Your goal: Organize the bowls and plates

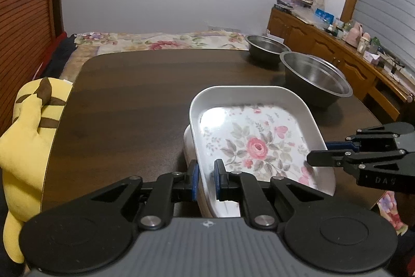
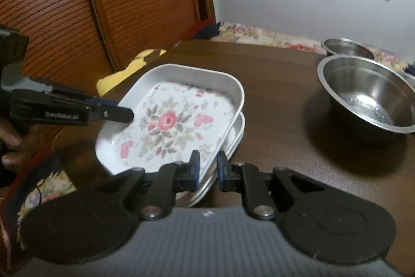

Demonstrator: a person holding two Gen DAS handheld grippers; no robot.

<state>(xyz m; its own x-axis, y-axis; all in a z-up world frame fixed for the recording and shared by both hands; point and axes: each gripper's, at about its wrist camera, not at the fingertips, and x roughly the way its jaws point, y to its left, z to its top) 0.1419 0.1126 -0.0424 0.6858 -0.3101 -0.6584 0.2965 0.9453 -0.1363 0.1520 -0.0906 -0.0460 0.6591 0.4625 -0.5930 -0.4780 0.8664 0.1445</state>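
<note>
The floral plate (image 1: 255, 144), a white rounded-square dish printed with a pink rose, sits tilted on top of at least one more white plate (image 1: 188, 147) on the dark wooden table (image 1: 135, 85). Nothing lies in the top plate; what the lower one holds is hidden.

The left claw (image 1: 206, 179) straddles the near-left rim of the floral plate, one blue pad (image 1: 195, 179) outside the wall and the other inside, the two drawn close about the rim. The right claw (image 2: 207, 170) straddles the opposite rim in the same way, pads narrowly parted with the rim between them. Whether either set of pads presses the wall or stands just off it cannot be told.

Beyond the claws and to their right stand two stainless steel bowls, the larger bowl (image 1: 315, 79) nearer and the smaller bowl (image 1: 265, 47) just behind it, both empty.

Only the left wrist view shows the yellow plush toy (image 1: 28, 136) at the table's left edge and the wooden sideboard (image 1: 337, 53) crowded with small items; the right wrist view shows the slatted wooden door (image 2: 116, 4) and the person's left hand (image 2: 15, 147) behind its tool.

The left claw's side reads "GenRobot.AI" in the right wrist view. The right claw's body shows "DAS" in the left wrist view.
</note>
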